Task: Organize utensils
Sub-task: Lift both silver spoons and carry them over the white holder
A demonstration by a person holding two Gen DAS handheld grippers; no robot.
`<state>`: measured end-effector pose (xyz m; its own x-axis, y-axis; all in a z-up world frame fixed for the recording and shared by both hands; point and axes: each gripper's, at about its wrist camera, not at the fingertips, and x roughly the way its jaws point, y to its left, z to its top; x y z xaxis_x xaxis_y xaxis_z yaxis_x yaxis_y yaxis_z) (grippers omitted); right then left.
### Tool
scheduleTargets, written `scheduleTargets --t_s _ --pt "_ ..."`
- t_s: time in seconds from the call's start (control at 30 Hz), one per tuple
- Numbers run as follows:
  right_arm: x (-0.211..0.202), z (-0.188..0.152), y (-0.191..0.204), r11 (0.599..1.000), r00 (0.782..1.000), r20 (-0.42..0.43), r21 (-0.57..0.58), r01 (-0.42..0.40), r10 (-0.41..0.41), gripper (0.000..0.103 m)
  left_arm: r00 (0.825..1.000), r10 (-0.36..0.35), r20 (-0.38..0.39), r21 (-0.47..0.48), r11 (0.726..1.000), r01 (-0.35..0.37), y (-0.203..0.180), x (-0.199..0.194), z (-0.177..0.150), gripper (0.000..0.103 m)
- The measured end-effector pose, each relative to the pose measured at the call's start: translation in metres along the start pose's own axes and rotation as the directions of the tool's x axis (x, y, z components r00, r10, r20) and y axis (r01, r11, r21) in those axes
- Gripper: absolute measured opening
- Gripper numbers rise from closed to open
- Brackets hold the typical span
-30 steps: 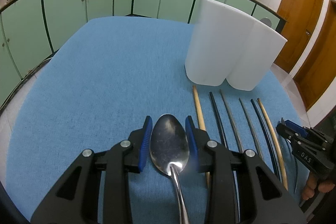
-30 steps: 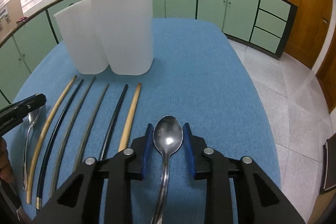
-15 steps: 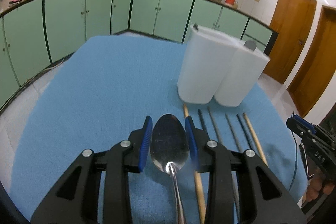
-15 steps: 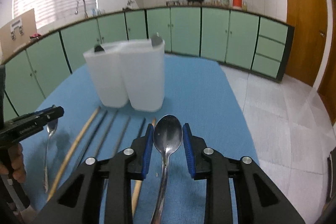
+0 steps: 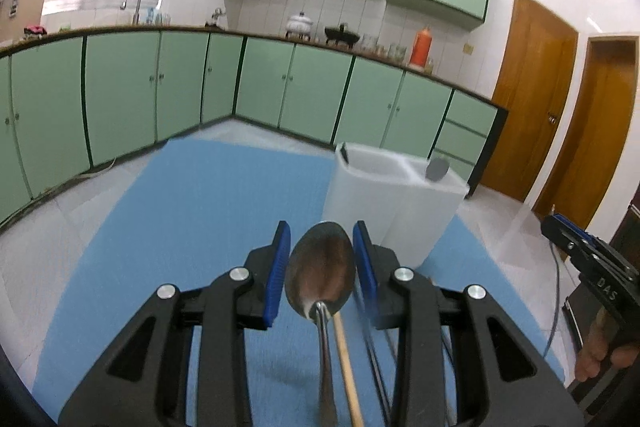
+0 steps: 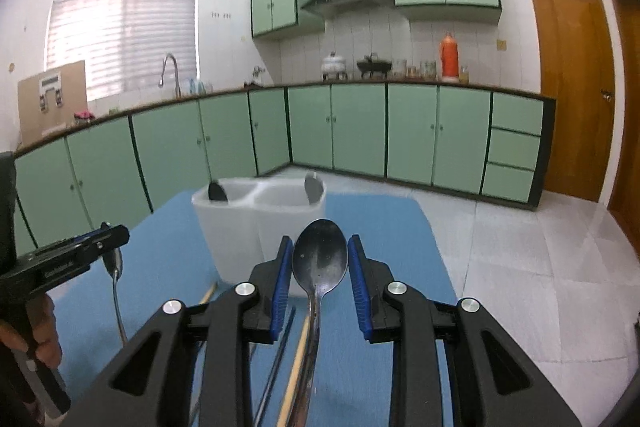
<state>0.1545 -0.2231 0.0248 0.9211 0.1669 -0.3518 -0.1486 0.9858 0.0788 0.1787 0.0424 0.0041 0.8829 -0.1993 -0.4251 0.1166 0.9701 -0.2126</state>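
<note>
Two metal spoons are being carried at once, one in each gripper, each with its bowl sticking forward past the blue pads so it can be dropped handle-down into the holder. In the left wrist view the left gripper (image 5: 322, 277) is clamping narrowly on its spoon (image 5: 321, 269) at the neck, the polished oval bowl facing up and the thin handle running back under the camera. The right gripper (image 6: 319, 277) is doing the same with the second spoon (image 6: 319, 261), jaws narrow on the slim stem. Both spoons are hanging above the blue cloth-covered table (image 5: 192, 211), near the white plastic utensil holder (image 6: 248, 227), a smooth, translucent, two-compartment tub that is already holding a dark utensil in one well and a spoon (image 6: 313, 187) in the other. Below, wooden and dark chopsticks (image 5: 346, 367) are lying side by side on the woven cloth, seemingly waiting for sorting. A person's fingers (image 6: 38, 341) are gripping the left tool's handle.
</note>
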Motion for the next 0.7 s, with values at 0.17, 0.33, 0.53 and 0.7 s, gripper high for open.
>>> scheduleTargets --t_s 0.17,0.33,0.53,0.7 --pt "0.008 0.014 0.0 1.0 0.998 0.06 0.009 -0.001 0.0 0.028 0.998 -0.01 0.06 0.002 1.0 0.01 -0.007 0.001 0.015 0.031" --pt "0.019 0.023 0.006 1.0 0.996 0.084 -0.009 -0.012 0.013 0.028 0.996 -0.017 0.083 -0.009 1.0 0.017 -0.007 0.005 0.024 0.031" --pt "0.022 0.035 0.006 1.0 0.993 0.117 -0.01 -0.025 0.026 0.028 0.993 -0.025 0.113 -0.023 0.999 0.027 -0.009 0.006 0.035 0.031" --pt "0.026 0.054 0.002 0.999 0.987 0.159 0.012 -0.042 0.039 0.028 0.986 -0.045 0.161 -0.012 0.999 0.047 -0.02 0.006 0.053 0.031"
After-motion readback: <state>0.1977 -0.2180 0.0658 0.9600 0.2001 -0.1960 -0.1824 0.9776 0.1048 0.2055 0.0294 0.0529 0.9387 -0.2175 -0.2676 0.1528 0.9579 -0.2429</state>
